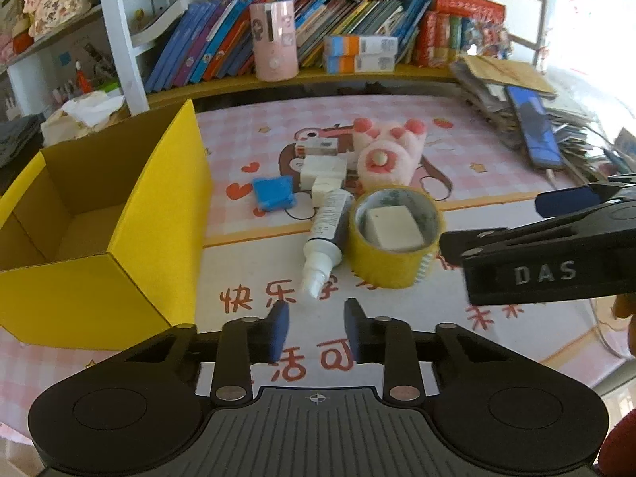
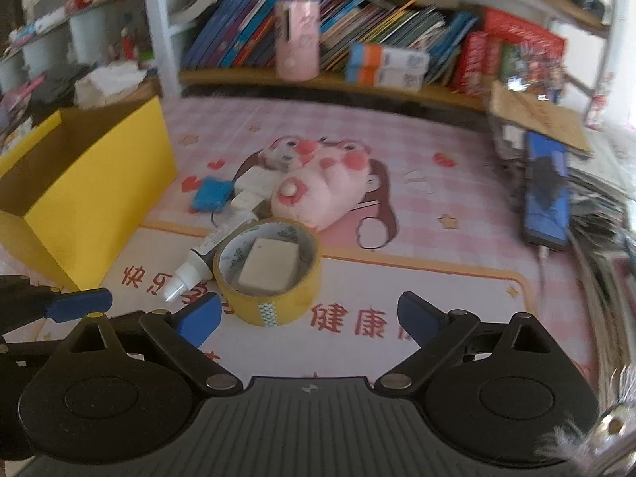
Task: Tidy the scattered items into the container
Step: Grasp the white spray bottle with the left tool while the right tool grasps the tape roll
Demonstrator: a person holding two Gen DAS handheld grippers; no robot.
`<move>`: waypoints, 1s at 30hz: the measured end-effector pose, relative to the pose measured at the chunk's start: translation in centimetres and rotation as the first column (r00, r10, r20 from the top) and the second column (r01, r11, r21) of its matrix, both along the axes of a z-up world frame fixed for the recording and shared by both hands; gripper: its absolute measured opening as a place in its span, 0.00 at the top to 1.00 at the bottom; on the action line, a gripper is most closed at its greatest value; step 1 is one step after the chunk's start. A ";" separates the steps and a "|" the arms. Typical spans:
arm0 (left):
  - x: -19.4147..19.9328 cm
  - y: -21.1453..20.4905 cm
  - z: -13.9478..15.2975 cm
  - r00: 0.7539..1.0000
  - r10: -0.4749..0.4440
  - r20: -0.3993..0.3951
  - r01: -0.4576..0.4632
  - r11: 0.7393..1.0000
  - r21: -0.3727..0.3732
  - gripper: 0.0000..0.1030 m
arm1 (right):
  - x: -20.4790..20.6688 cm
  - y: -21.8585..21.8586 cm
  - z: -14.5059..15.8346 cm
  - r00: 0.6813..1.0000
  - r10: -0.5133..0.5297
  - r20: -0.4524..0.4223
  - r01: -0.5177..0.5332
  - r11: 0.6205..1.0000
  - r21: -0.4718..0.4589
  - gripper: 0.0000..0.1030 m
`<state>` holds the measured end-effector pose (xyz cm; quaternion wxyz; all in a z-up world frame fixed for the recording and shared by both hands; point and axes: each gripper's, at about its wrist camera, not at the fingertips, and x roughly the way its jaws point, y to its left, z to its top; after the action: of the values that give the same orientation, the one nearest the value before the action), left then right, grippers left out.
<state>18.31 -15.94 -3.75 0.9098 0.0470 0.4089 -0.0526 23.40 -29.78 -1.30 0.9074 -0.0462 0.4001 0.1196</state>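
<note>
An open yellow cardboard box [image 1: 131, 214] [image 2: 99, 183] stands at the left of the pink mat. Scattered items lie in the middle: a yellow tape roll [image 1: 391, 262] [image 2: 270, 294] with a white block [image 1: 393, 227] [image 2: 270, 264] inside it, a white tube [image 1: 326, 234] [image 2: 194, 266], a blue box [image 1: 274, 192] [image 2: 210, 194], white blocks [image 1: 322, 173] and a pink plush [image 1: 381, 151] [image 2: 318, 187]. My left gripper [image 1: 316, 330] is partly open and empty just short of the tube's tip. My right gripper [image 2: 310, 314] is wide open and empty in front of the tape roll.
A shelf of books [image 1: 318, 24] and a pink holder [image 1: 274, 39] runs along the back. A phone [image 1: 534, 127] [image 2: 546, 194] lies on a stack of papers at the right. The right gripper's body [image 1: 556, 262] reaches in from the right of the left wrist view.
</note>
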 end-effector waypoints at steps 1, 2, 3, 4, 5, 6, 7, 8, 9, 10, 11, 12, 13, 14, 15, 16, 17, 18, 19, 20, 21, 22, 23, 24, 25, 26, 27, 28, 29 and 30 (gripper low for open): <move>0.3 -0.1 0.0 1.000 0.009 -0.003 -0.009 1.000 0.006 0.76 | 0.7 0.1 -0.3 1.000 0.021 -0.015 -0.021 1.000 0.000 0.06; 0.6 -0.3 -0.1 1.000 0.019 -0.007 -0.019 1.000 0.012 0.76 | 1.4 0.3 -0.5 0.999 0.041 -0.025 -0.041 0.999 0.001 0.05; 0.9 -0.4 -0.2 1.000 0.027 -0.010 -0.027 1.000 0.016 0.76 | 1.9 0.4 -0.7 0.998 0.059 -0.033 -0.059 0.998 0.004 0.05; 1.1 -0.5 -0.2 0.999 0.034 -0.014 -0.034 0.999 0.021 0.76 | 2.5 0.5 -0.9 0.996 0.078 -0.044 -0.077 0.997 0.008 0.05; 1.3 -0.7 -0.3 0.999 0.040 -0.018 -0.040 0.999 0.027 0.76 | 3.1 0.7 -1.2 0.994 0.094 -0.055 -0.094 0.996 0.013 0.05; 1.6 -0.8 -0.4 0.999 0.044 -0.023 -0.043 0.999 0.032 0.75 | 3.6 0.8 -1.4 0.992 0.109 -0.066 -0.108 0.994 0.017 0.05; 1.8 -0.9 -0.4 0.998 0.048 -0.029 -0.046 0.998 0.037 0.75 | 4.1 1.0 -1.6 0.990 0.120 -0.075 -0.119 0.993 0.018 0.05; 2.0 -1.0 -0.5 0.998 0.052 -0.034 -0.050 0.998 0.047 0.73 | 4.7 1.2 -1.9 0.988 0.131 -0.086 -0.130 0.991 0.020 0.05; 2.2 -1.2 -0.7 0.998 0.054 -0.043 -0.052 0.997 0.056 0.73 | 5.2 1.5 -2.2 0.985 0.142 -0.098 -0.140 0.990 0.022 0.05; 2.3 -1.1 -0.8 0.997 0.057 -0.050 -0.054 0.997 0.063 0.71 | 5.5 1.7 -2.4 0.982 0.154 -0.109 -0.152 0.988 0.025 0.05; 2.4 -1.1 -0.9 0.996 0.061 -0.059 -0.057 0.996 0.067 0.67 | 5.9 1.9 -2.6 0.979 0.166 -0.118 -0.164 0.986 0.026 0.05; 2.6 -1.1 -1.0 0.995 0.066 -0.068 -0.061 0.996 0.071 0.65 | 6.2 2.2 -2.8 0.976 0.178 -0.125 -0.176 0.984 0.025 0.05; 2.6 -1.1 -1.1 0.995 0.070 -0.074 -0.064 0.995 0.073 0.63 | 6.5 2.5 -3.0 0.973 0.190 -0.131 -0.189 0.982 0.022 0.05; 2.7 -1.1 -1.1 0.994 0.073 -0.078 -0.067 0.995 0.077 0.60 | 6.8 2.7 -3.2 0.970 0.200 -0.136 -0.199 0.980 0.020 0.05; 2.9 -1.1 -1.2 0.994 0.077 -0.081 -0.071 0.994 0.082 0.58 | 7.1 3.0 -3.4 0.968 0.209 -0.142 -0.209 0.978 0.016 0.05; 3.0 -1.2 -1.2 0.993 0.082 -0.083 -0.074 0.993 0.089 0.54 | 7.4 3.2 -3.7 0.965 0.217 -0.149 -0.218 0.976 0.011 0.05; 3.0 -1.2 -1.2 0.993 0.086 -0.082 -0.078 0.992 0.095 0.51 | 7.6 3.4 -3.9 0.962 0.223 -0.156 -0.225 0.974 0.005 0.05; 3.1 -1.3 -1.2 0.993 0.089 -0.080 -0.081 0.992 0.098 0.50 | 7.8 3.4 -4.1 0.961 0.227 -0.157 -0.230 0.973 0.000 0.05; 3.2 -1.3 -1.1 0.993 0.092 -0.080 -0.084 0.991 0.101 0.48 | 8.0 3.5 -4.2 0.961 0.229 -0.156 -0.233 0.972 -0.006 0.06; 3.4 -1.3 -1.1 0.992 0.095 -0.080 -0.086 0.991 0.103 0.47 | 8.1 3.4 -4.2 0.959 0.236 -0.154 -0.240 0.971 -0.008 0.11; 3.6 -1.4 -1.1 0.992 0.095 -0.080 -0.086 0.991 0.102 0.47 | 8.1 3.2 -4.2 0.957 0.248 -0.152 -0.251 0.968 -0.001 0.12; 3.8 -1.4 -1.1 0.992 0.093 -0.079 -0.085 0.991 0.101 0.47 | 8.1 3.0 -4.1 0.956 0.252 -0.150 -0.255 0.967 -0.001 0.12; 4.0 -1.5 -1.2 0.993 0.090 -0.079 -0.082 0.992 0.101 0.47 | 8.0 2.8 -4.0 0.956 0.253 -0.148 -0.257 0.966 -0.005 0.13; 4.3 -1.6 -1.3 0.993 0.087 -0.079 -0.079 0.992 0.101 0.47 | 8.0 2.5 -4.0 0.957 0.249 -0.147 -0.254 0.967 -0.012 0.13; 4.6 -1.7 -1.4 0.994 0.081 -0.080 -0.073 0.992 0.103 0.46 | 8.0 2.0 -4.0 0.960 0.237 -0.149 -0.242 0.970 -0.017 0.13; 4.8 -1.8 -1.5 0.994 0.074 -0.080 -0.066 0.992 0.106 0.46 | 8.0 1.5 -4.0 0.962 0.224 -0.155 -0.228 0.973 -0.012 0.13; 5.1 -2.0 -1.6 0.995 0.067 -0.080 -0.058 0.992 0.109 0.46 | 8.1 1.0 -4.0 0.964 0.212 -0.162 -0.215 0.977 -0.006 0.13; 5.4 -2.1 -1.8 0.995 0.062 -0.078 -0.053 0.992 0.112 0.46 | 8.0 0.5 -4.0 0.965 0.204 -0.168 -0.207 0.978 0.000 0.13; 5.6 -2.3 -1.9 0.995 0.055 -0.078 -0.046 0.992 0.114 0.45 | 8.0 0.0 -4.0 0.966 0.197 -0.171 -0.199 0.980 0.005 0.13; 6.0 -2.5 -2.1 0.996 0.040 -0.082 -0.030 0.993 0.117 0.45 | 7.9 -0.4 -4.0 0.967 0.186 -0.171 -0.187 0.982 0.012 0.13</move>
<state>24.31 -18.39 -5.82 0.8884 0.0903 0.4499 -0.0148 31.32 -30.14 -5.30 0.8542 -0.0749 0.4710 0.2070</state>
